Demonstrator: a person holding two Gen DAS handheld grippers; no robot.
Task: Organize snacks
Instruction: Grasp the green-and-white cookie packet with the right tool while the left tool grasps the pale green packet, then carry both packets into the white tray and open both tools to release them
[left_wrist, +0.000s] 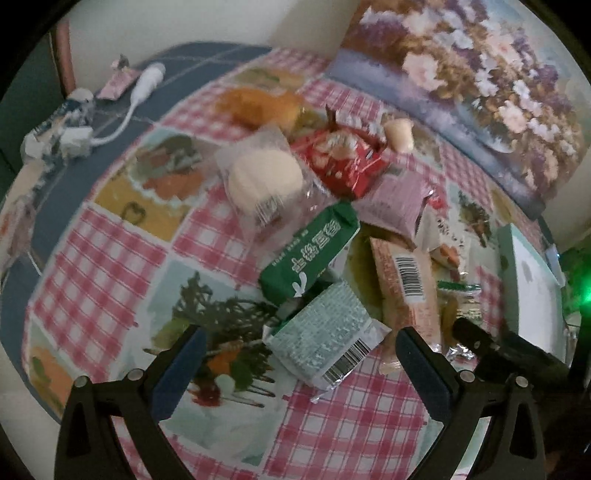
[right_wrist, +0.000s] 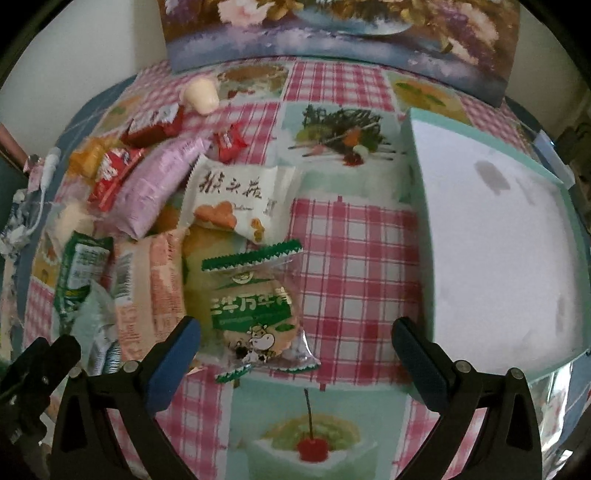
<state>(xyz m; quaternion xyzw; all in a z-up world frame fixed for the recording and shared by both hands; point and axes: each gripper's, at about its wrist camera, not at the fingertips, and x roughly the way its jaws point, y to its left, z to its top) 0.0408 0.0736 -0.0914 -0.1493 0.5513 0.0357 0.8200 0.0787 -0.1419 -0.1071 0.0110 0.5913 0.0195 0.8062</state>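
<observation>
A pile of wrapped snacks lies on the checked tablecloth (left_wrist: 110, 258). In the left wrist view my left gripper (left_wrist: 299, 354) is open, its jaws either side of a pale green packet with a barcode (left_wrist: 328, 332); beyond lie a dark green packet (left_wrist: 314, 247), a round white cake in clear wrap (left_wrist: 264, 177), a red packet (left_wrist: 340, 162) and a pink packet (left_wrist: 406, 291). In the right wrist view my right gripper (right_wrist: 295, 343) is open above a round biscuit in a green-edged wrapper (right_wrist: 255, 310). A white packet (right_wrist: 236, 203) and a purple packet (right_wrist: 155, 184) lie beyond.
An empty shallow box with a mint-green rim (right_wrist: 491, 240) stands at the right; it also shows in the left wrist view (left_wrist: 535, 288). A flower painting (right_wrist: 332, 33) leans on the wall behind. A white cable and plug (left_wrist: 140, 88) lie at the far left.
</observation>
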